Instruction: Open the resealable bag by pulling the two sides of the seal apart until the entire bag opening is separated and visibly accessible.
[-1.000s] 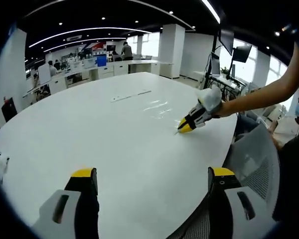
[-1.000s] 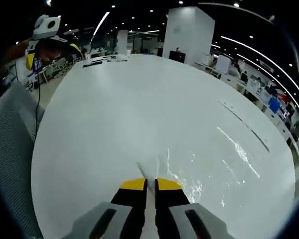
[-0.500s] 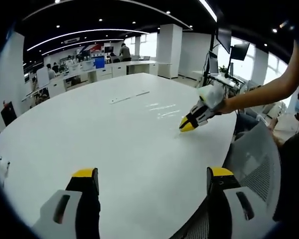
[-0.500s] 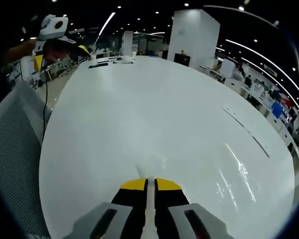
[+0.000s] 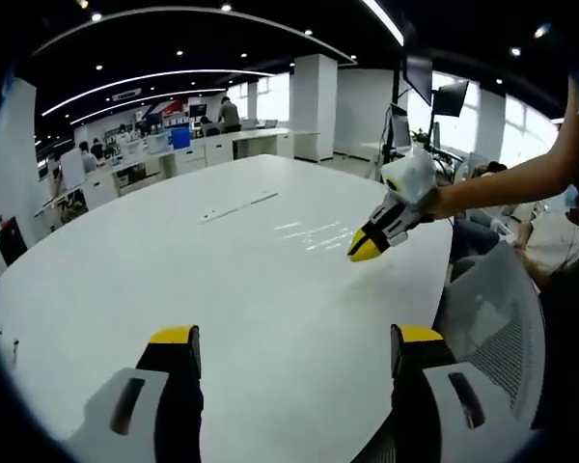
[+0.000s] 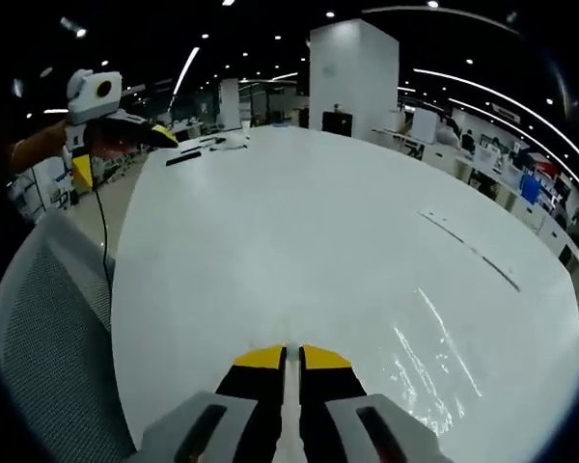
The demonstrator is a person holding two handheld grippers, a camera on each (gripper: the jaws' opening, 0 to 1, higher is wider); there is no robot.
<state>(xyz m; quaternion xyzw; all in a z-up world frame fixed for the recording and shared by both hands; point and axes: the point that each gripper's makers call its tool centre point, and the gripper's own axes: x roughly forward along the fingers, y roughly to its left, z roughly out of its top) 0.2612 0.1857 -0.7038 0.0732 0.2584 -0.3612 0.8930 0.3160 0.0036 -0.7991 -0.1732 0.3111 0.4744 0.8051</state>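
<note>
On the white bench (image 5: pixel 174 260) just one clear resealable bag (image 6: pixel 429 371), barely visible glare; right claw (image 6: pixel 290 355) pinched on its edge, left claw (image 5: pixel 289 340) wide open.

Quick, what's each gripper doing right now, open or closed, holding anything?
Left gripper: open, holding nothing.
Right gripper: shut on an edge of the clear resealable bag, lifted off the white table.

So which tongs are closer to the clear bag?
Right. The right tongs are pinching the edge of the bag. The left tongs are open and well back from it, not touching.
</note>
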